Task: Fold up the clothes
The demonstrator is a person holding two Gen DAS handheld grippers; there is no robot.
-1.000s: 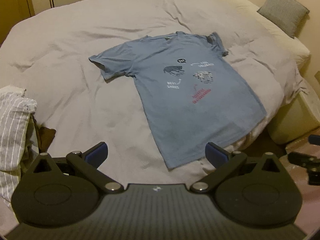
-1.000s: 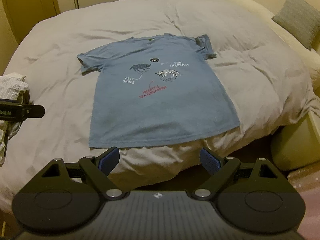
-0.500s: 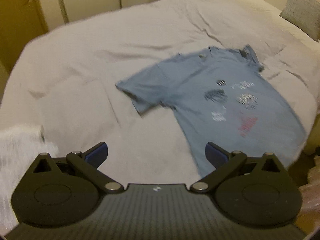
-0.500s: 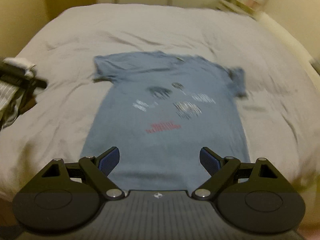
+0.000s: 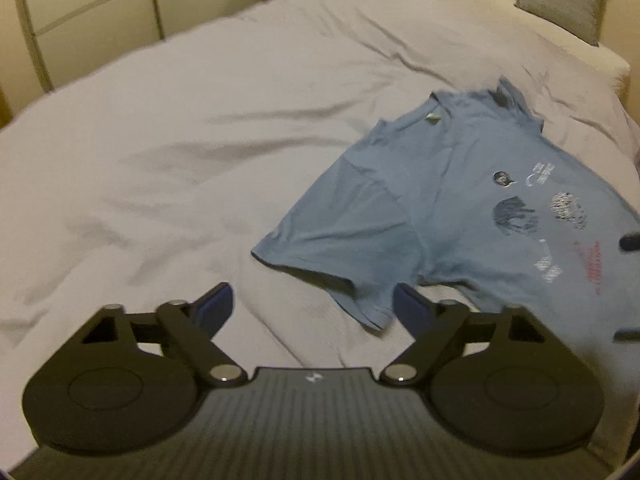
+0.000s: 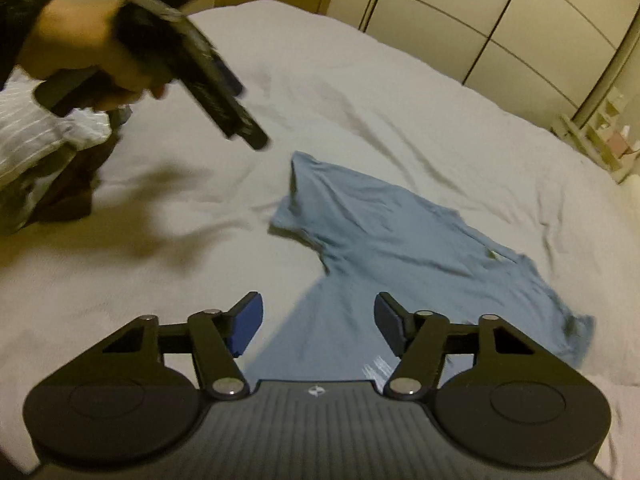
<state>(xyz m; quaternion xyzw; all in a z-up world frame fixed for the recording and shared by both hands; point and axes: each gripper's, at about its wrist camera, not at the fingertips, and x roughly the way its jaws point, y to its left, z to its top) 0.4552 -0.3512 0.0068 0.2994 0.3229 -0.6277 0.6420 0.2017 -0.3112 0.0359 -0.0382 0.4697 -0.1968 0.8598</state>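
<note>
- Blue T-shirt (image 5: 460, 216) lying flat, unfolded, right of frame on bed (image 5: 200, 140); no fold started.
- Left hand-held gripper (image 5: 310, 304) gaping wide, empty.
- Right hand-held gripper (image 6: 318, 316) gaping wide, empty, hovering over shirt.

1 tee (image 5: 472, 216), 1 pillow (image 5: 562, 0), 2 tongs (image 5: 312, 306) (image 6: 318, 326).

We are in a bedroom of a home. A wide bed (image 5: 200, 168) fills most of what we see, covered with a rumpled pale grey duvet (image 6: 400, 112). A grey pillow (image 5: 560, 0) leans at the head of the bed against a cream wall. Along one side we see tall cream wardrobe doors (image 6: 500, 20) with dark seams, and a small shelf (image 6: 600, 140) with a few items beside them. Striped laundry (image 6: 36, 136) lies heaped at the bed's edge.
</note>
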